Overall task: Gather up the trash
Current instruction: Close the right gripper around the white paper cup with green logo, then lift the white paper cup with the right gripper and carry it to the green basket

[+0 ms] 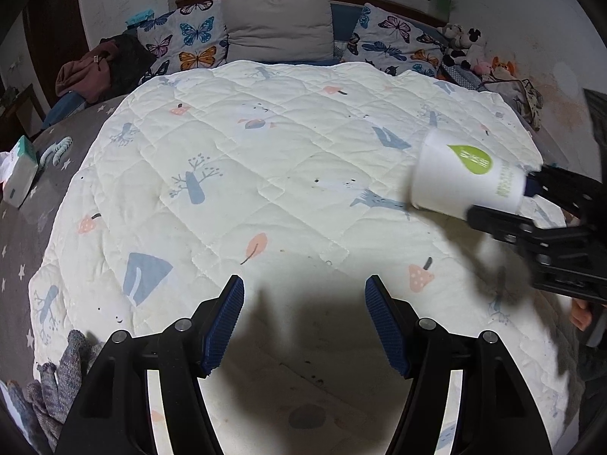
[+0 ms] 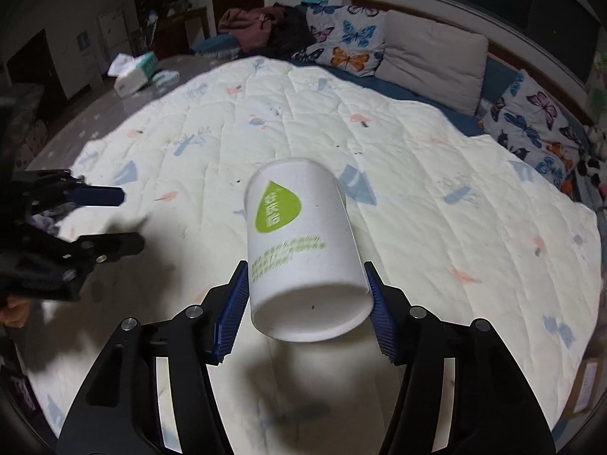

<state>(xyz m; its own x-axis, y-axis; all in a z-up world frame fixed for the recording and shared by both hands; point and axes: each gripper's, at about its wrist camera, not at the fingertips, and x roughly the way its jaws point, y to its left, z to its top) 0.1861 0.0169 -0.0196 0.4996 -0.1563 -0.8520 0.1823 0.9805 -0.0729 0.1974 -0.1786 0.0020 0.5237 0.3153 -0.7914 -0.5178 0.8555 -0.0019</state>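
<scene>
A white paper cup [image 2: 303,246] with a green leaf mark is held between the blue pads of my right gripper [image 2: 308,303], base toward the camera, above the quilt. In the left wrist view the same cup [image 1: 464,174] hangs at the right, tilted, mouth to the left, in the right gripper [image 1: 527,204]. My left gripper [image 1: 303,322] is open and empty, low over the white patterned quilt [image 1: 246,189]. It also shows at the left of the right wrist view [image 2: 121,220], jaws apart.
The quilt covers a bed with butterfly pillows [image 1: 193,41] and a grey pillow [image 1: 279,24] at the head. A tissue box [image 1: 21,172] lies on the grey sheet at left. Clothes [image 1: 98,66] and soft toys [image 1: 470,49] sit in the far corners. A knitted cloth [image 1: 57,383] lies at lower left.
</scene>
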